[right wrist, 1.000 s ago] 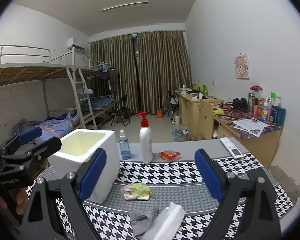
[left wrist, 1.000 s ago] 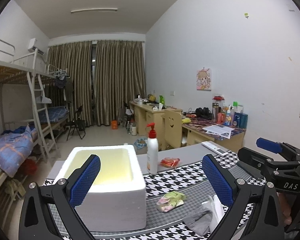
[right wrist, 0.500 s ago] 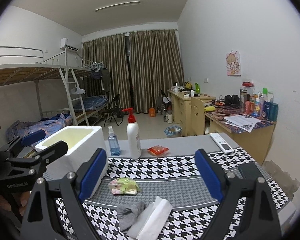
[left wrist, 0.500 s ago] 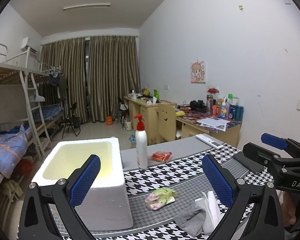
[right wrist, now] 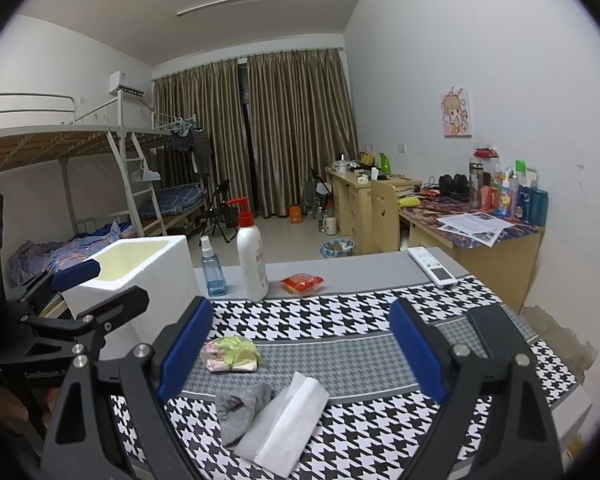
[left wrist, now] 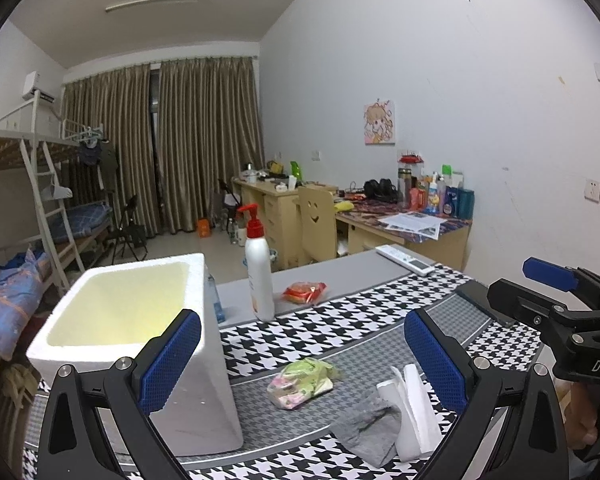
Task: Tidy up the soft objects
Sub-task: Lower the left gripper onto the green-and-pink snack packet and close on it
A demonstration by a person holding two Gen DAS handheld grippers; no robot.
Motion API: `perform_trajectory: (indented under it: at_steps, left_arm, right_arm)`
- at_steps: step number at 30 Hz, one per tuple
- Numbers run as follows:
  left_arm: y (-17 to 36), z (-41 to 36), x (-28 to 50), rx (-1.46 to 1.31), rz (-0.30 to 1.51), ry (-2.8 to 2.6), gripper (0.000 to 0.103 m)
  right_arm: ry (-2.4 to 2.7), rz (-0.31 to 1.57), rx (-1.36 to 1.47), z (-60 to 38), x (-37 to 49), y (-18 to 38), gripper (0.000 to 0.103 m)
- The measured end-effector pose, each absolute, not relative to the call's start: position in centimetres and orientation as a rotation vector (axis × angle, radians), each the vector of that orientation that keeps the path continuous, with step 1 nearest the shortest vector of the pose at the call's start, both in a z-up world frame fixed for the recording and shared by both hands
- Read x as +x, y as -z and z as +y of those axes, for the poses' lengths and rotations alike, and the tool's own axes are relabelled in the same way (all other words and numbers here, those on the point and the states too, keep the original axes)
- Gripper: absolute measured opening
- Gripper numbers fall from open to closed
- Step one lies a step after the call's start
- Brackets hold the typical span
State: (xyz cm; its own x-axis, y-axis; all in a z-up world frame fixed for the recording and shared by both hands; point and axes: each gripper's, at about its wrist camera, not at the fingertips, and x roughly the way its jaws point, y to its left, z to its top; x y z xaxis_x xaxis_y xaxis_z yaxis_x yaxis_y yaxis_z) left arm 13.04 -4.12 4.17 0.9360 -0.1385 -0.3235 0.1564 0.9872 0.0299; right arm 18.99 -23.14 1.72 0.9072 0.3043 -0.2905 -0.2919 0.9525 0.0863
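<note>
Jaws wide above grey sock (right wrist: 240,408).

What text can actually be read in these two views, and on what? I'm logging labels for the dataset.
"DAS", cut off at the picture's edge: white letters on the right tongs body.
Small white lettering on the left tongs body: too blurred to read.
Pump bottle label: too small to read.
Remote control, printed sheets and desk bottles: unreadable.
</note>
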Motion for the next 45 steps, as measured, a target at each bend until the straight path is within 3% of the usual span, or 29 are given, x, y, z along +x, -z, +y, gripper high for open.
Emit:
perform_trajectory:
  at_steps: [45]
  left_arm:
    - [1.8, -9.3, 20.6, 0.144, 0.521, 0.169, 0.102]
  right_arm:
    - [-0.275, 0.486, 0.081, -27.0, 22.6, 4.3, 0.092]
